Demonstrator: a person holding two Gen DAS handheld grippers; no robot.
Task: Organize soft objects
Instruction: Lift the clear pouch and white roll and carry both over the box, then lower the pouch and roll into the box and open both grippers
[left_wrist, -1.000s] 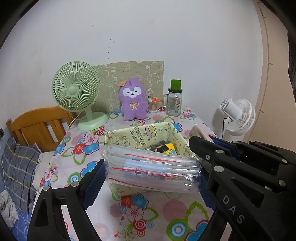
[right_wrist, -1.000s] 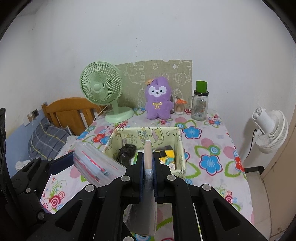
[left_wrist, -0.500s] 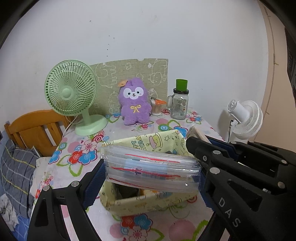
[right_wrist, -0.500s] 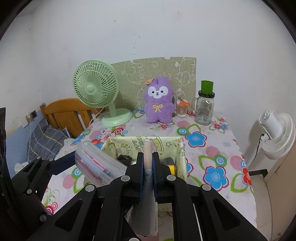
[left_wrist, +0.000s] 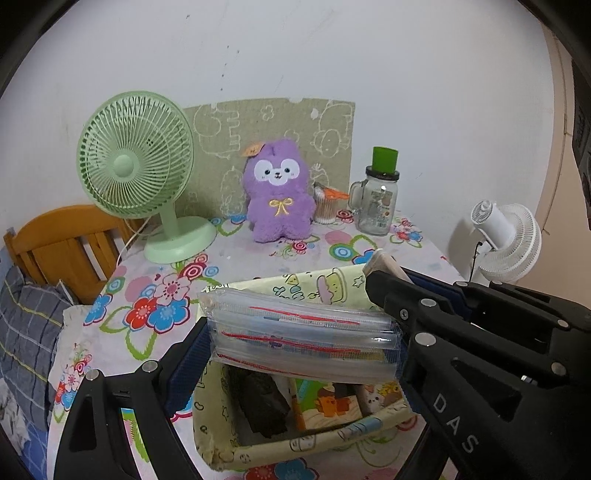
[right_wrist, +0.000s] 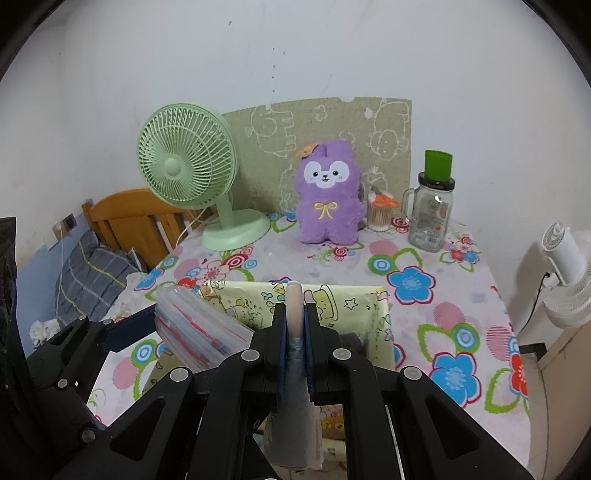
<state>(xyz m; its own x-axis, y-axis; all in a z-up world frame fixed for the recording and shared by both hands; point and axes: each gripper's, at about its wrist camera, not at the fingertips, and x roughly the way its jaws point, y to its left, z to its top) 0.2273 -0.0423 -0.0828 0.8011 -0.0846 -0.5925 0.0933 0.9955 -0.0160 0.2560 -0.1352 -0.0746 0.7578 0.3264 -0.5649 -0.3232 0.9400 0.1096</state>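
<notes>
Pouches (left_wrist: 301, 341) beside "DAS"-marked gripper (left_wrist: 454, 437)

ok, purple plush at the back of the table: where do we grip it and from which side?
Probably the purple plush is best gripped across its head or upper body, coming in from the front and above. It stands upright, facing forward. The printed board stands right behind it and the cotton swab jar crowds one side, so rear access looks blocked. Soft pile should compress under the pads.
</notes>
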